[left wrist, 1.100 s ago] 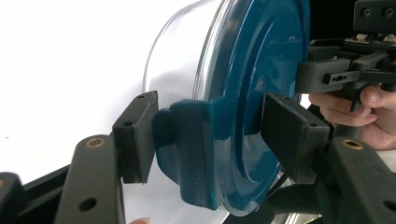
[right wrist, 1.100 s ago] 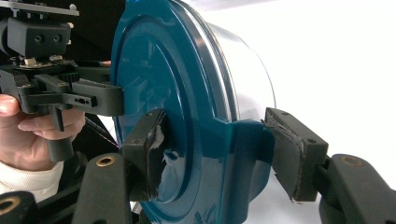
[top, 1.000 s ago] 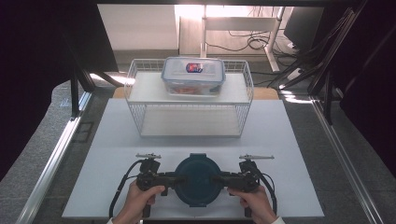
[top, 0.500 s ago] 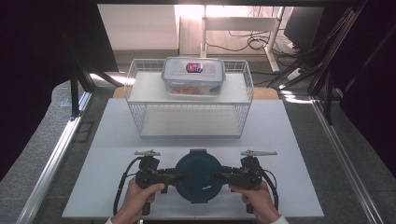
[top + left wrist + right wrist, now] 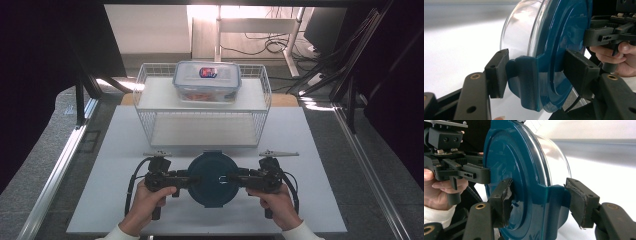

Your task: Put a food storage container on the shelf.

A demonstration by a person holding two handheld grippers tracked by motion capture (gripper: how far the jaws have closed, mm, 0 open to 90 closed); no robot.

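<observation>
A round clear glass container with a dark blue lid (image 5: 212, 180) sits between my two grippers over the near part of the white table (image 5: 120, 145). My left gripper (image 5: 187, 179) is shut on the lid's left clip. In the left gripper view its pads (image 5: 496, 72) squeeze that blue clip (image 5: 526, 80), one pad under the rim and one on the lid top. My right gripper (image 5: 240, 178) is shut on the opposite clip; the right gripper view shows its worn pads (image 5: 579, 202) clamping the clip (image 5: 554, 200). I cannot tell whether the container touches the table.
A white wire basket (image 5: 202, 125) stands farther back on the table. On its upper shelf rests a rectangular clear box (image 5: 206, 80) with food inside. Metal rails (image 5: 65, 160) run along both table sides. Bare table shows left and right of the grippers.
Both grippers and the blue-lidded container between them have shifted slightly away from the person, toward the basket. Both grips stay the same.
</observation>
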